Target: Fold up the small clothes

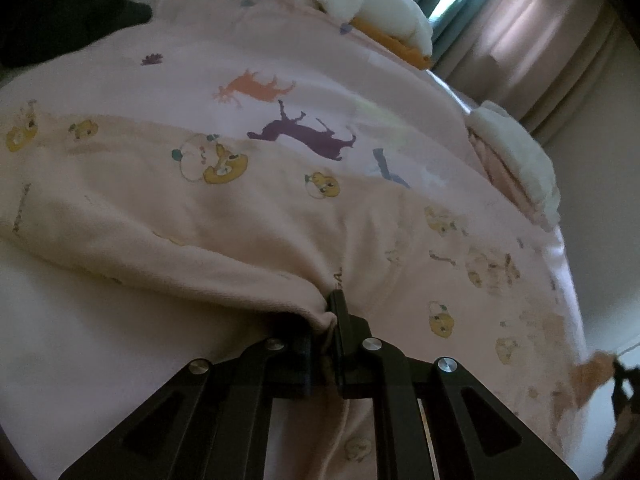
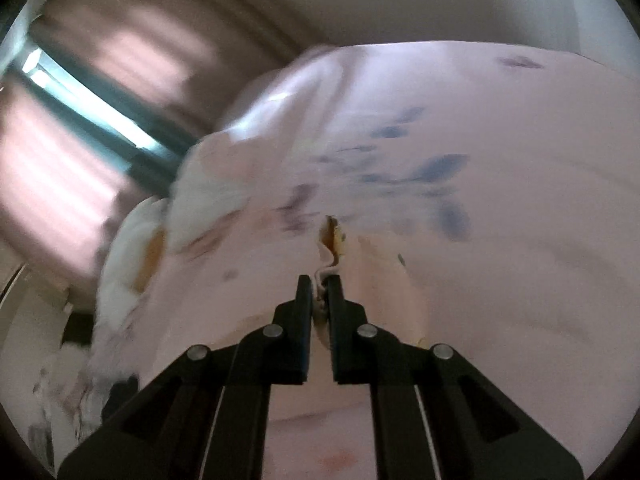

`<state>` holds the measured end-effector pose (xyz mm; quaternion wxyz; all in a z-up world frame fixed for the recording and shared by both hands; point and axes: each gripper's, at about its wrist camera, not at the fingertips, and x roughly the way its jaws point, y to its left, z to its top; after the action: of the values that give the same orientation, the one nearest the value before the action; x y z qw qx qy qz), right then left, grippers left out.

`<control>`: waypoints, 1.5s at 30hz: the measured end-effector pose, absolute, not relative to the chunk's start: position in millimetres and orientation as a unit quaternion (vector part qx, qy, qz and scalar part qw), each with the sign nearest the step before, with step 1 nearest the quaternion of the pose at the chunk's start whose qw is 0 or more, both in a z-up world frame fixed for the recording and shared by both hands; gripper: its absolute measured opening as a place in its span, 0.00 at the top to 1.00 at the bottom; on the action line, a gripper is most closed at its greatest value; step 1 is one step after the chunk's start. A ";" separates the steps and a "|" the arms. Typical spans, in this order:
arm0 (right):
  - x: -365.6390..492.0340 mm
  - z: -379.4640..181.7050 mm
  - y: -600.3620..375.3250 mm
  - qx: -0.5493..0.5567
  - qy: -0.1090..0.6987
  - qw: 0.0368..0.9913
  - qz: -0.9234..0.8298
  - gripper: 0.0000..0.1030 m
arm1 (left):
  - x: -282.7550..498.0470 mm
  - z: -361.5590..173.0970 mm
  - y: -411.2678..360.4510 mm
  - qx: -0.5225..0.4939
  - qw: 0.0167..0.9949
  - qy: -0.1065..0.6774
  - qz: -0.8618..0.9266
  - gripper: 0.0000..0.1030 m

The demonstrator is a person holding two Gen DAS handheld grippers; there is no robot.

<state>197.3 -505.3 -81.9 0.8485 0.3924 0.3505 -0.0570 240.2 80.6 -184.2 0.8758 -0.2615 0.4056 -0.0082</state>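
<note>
A small pale pink garment (image 1: 248, 216) with yellow cartoon prints lies on a pink bed cover (image 1: 280, 52) that bears orange and purple animal shapes. My left gripper (image 1: 326, 312) is shut on a bunched fold of the garment at its near edge. In the right wrist view, which is blurred by motion, my right gripper (image 2: 320, 284) is shut on a thin edge of the same pale garment (image 2: 332, 240), and the cloth rises in a small ridge just past the fingertips. The far corner of the garment with the right gripper shows at the lower right (image 1: 600, 364).
White and orange folded laundry (image 1: 384, 12) is piled at the far edge of the bed, more white cloth (image 1: 516, 148) at the right edge. A black item (image 1: 76, 12) lies at the far left. Curtains (image 2: 72, 152) and a bright window slit stand beyond the bed.
</note>
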 end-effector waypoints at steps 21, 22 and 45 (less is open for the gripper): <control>344.7 -136.9 -107.4 0.297 0.493 0.780 0.246 0.92 | 238.6 -195.4 100.6 -0.335 0.850 0.392 -0.104 0.90; 346.3 -142.1 -97.5 0.295 0.502 0.773 0.251 0.93 | 239.2 -196.0 101.1 -0.338 0.849 0.392 -0.105 0.90; 302.4 -141.1 -77.3 0.002 0.513 0.840 0.178 0.33 | 244.0 -204.9 110.2 -0.380 0.831 0.387 -0.125 0.90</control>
<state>302.4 -77.3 -141.1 0.8395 0.0022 0.5132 0.1785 244.0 110.2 -204.9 0.8310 -0.3796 0.3868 -0.1253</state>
